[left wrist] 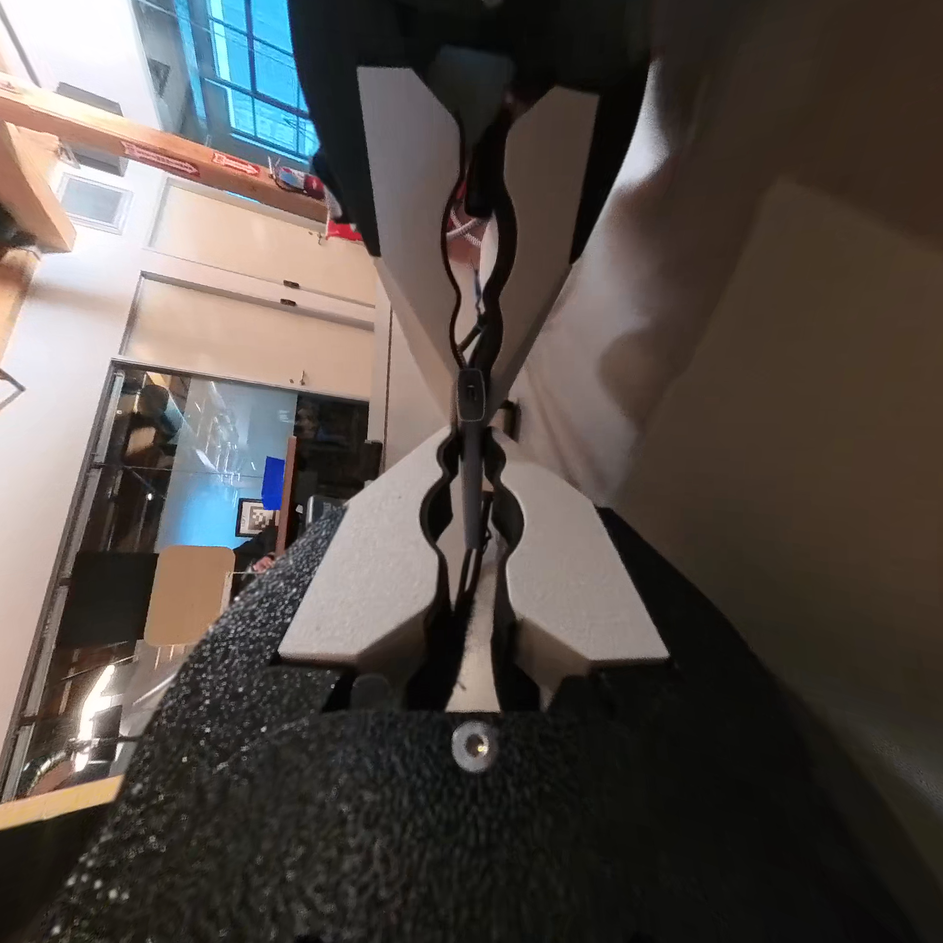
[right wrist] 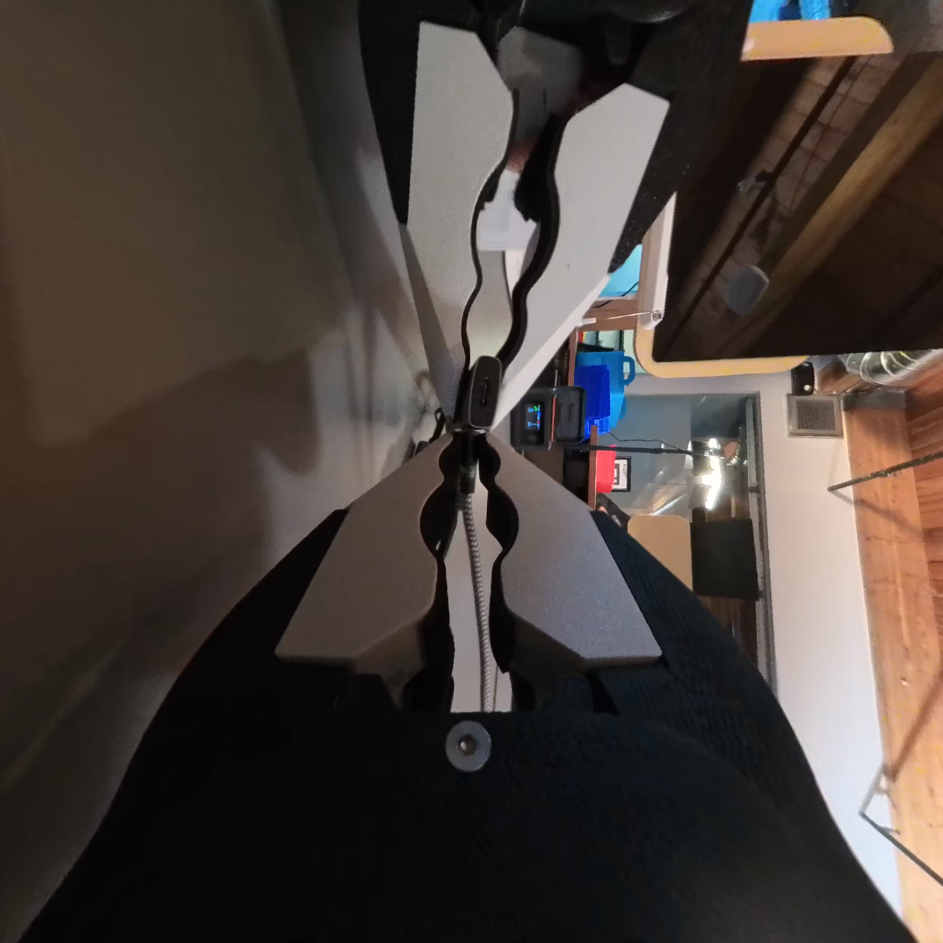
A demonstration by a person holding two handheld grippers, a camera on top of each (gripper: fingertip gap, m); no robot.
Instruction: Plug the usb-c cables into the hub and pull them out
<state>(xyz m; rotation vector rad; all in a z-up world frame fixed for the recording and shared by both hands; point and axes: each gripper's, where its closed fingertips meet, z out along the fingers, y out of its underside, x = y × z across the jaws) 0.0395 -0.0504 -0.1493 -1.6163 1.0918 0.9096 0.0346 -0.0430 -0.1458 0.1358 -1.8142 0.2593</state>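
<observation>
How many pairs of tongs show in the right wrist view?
2: right gripper's white tongs at bottom, gripping a grey braided cable; left gripper's white tongs at top.

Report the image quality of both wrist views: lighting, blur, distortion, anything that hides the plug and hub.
Left wrist view: the hub in the left gripper is fairly sharp; the window is bright, the wall side smeared and shadowed; wide-angle bending at the edges. Right wrist view: the right gripper body is nearly black, the braided cable readable, the left half blurred and dim.
</observation>
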